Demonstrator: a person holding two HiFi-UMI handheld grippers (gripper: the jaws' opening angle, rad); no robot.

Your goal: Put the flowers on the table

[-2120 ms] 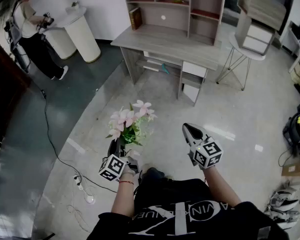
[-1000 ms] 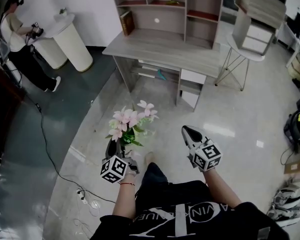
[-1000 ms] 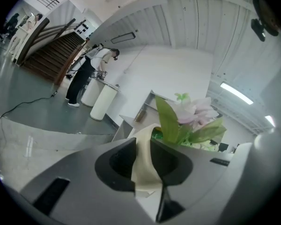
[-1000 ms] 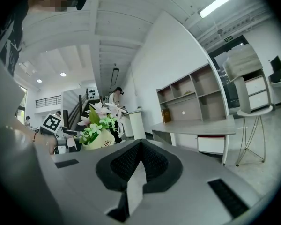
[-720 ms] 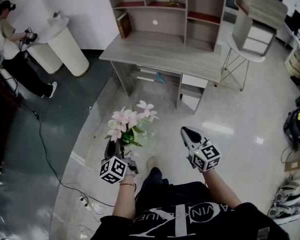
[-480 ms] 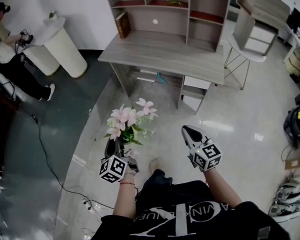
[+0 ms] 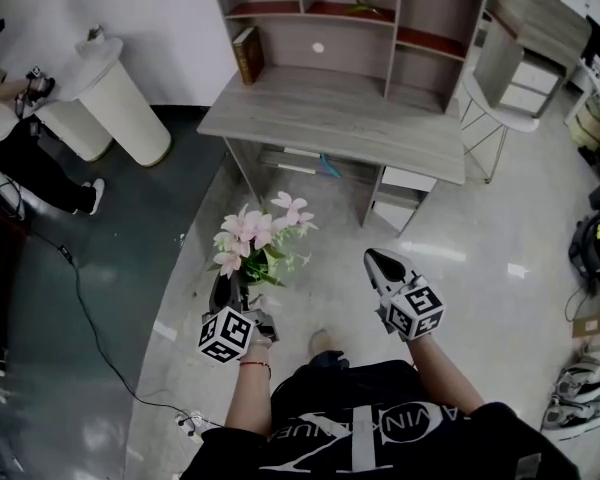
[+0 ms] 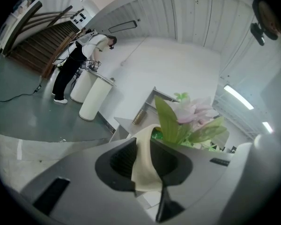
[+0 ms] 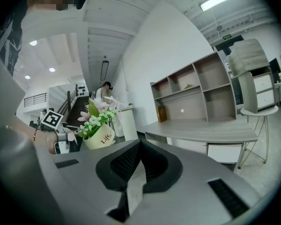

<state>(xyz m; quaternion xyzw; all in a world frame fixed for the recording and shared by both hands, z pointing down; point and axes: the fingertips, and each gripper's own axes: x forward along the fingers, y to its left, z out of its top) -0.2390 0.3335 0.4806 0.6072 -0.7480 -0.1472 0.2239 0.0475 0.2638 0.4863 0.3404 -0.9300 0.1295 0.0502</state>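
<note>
A cream pot of pink and white flowers (image 7: 260, 238) is held up over the floor, with my left gripper (image 7: 232, 293) shut on the pot's rim. In the left gripper view the cream rim (image 8: 144, 161) sits pinched between the jaws, with leaves and blossoms (image 8: 192, 121) above. The right gripper view shows the pot (image 9: 99, 136) at left, beside the left gripper's marker cube (image 9: 52, 119). My right gripper (image 7: 385, 266) hangs shut and empty to the right. The grey wooden desk (image 7: 330, 118) stands ahead, its top bare.
A shelf unit (image 7: 355, 18) with a book (image 7: 246, 55) rises at the desk's back. A white pedestal (image 7: 115, 93) and a person (image 7: 10, 138) stand at left. A small round side table (image 7: 505, 108) is at right. A cable (image 7: 85, 308) runs across the floor at left.
The desk has drawn nearer and lower in the head view as I walk toward it. The flowers stay gripped in the left gripper; the right gripper keeps its place.
</note>
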